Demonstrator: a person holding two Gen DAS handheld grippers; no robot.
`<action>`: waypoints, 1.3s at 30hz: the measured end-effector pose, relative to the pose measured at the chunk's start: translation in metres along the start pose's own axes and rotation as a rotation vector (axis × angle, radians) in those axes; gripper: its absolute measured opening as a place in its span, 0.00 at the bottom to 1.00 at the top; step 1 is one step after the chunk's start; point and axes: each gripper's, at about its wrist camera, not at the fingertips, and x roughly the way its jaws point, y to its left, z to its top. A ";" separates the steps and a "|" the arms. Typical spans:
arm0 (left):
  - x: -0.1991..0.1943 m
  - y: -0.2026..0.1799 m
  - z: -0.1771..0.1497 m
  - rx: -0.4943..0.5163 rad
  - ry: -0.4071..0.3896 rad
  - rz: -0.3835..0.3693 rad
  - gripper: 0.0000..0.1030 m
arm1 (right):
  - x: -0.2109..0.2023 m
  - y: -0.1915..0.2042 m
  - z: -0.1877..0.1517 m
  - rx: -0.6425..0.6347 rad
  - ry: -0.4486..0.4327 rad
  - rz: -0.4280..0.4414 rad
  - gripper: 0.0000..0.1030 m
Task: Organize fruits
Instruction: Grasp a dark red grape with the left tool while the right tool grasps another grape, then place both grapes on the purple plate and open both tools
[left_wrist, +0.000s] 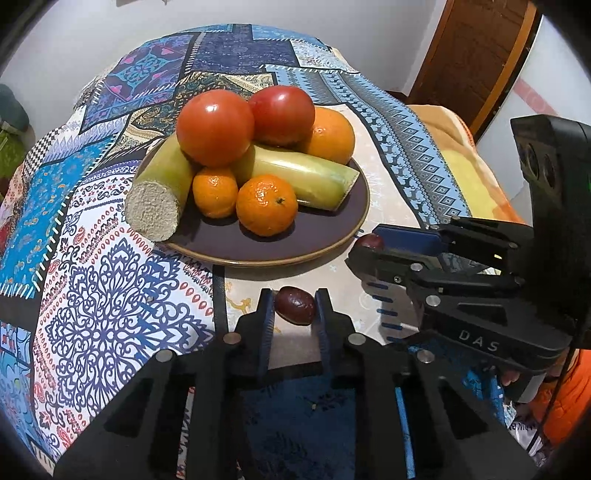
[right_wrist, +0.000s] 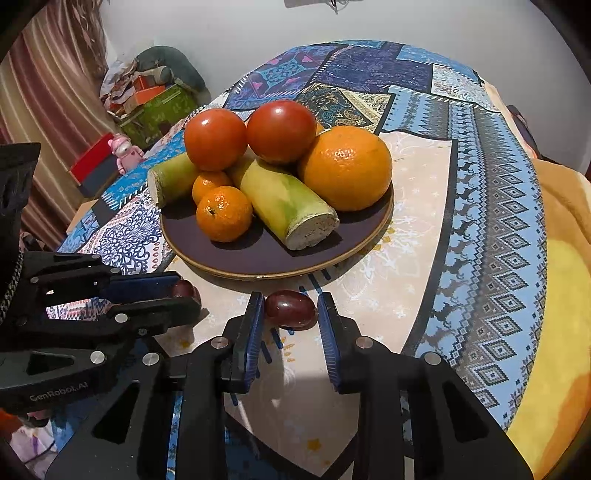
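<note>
A dark plate (left_wrist: 332, 221) (right_wrist: 258, 254) holds two tomatoes (left_wrist: 214, 127) (right_wrist: 280, 131), a large orange (left_wrist: 330, 134) (right_wrist: 345, 168), two mandarins (left_wrist: 266, 205) (right_wrist: 224, 213) and two green-yellow cane pieces (left_wrist: 159, 192) (right_wrist: 288, 206). My left gripper (left_wrist: 294, 306) is shut on a dark red jujube (left_wrist: 295, 305) just in front of the plate; it shows in the right wrist view (right_wrist: 184, 291). My right gripper (right_wrist: 290, 309) is closed around a second dark red jujube (right_wrist: 290, 308), touching its left pad; it shows in the left wrist view (left_wrist: 369, 243).
The table wears a patterned patchwork cloth (left_wrist: 103, 288) (right_wrist: 498, 258). A wooden door (left_wrist: 476, 55) stands at the back right. Boxes and a pink toy (right_wrist: 125, 151) lie beside the table by a curtain.
</note>
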 end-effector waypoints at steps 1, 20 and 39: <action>-0.002 0.000 0.000 -0.001 -0.004 0.001 0.21 | -0.003 0.001 0.000 -0.004 -0.006 -0.004 0.26; -0.033 0.026 0.028 -0.089 -0.113 0.048 0.21 | -0.004 0.022 0.026 -0.056 -0.059 -0.006 0.26; -0.075 0.026 0.022 -0.110 -0.216 0.062 0.34 | -0.055 0.027 0.027 -0.030 -0.140 -0.015 0.30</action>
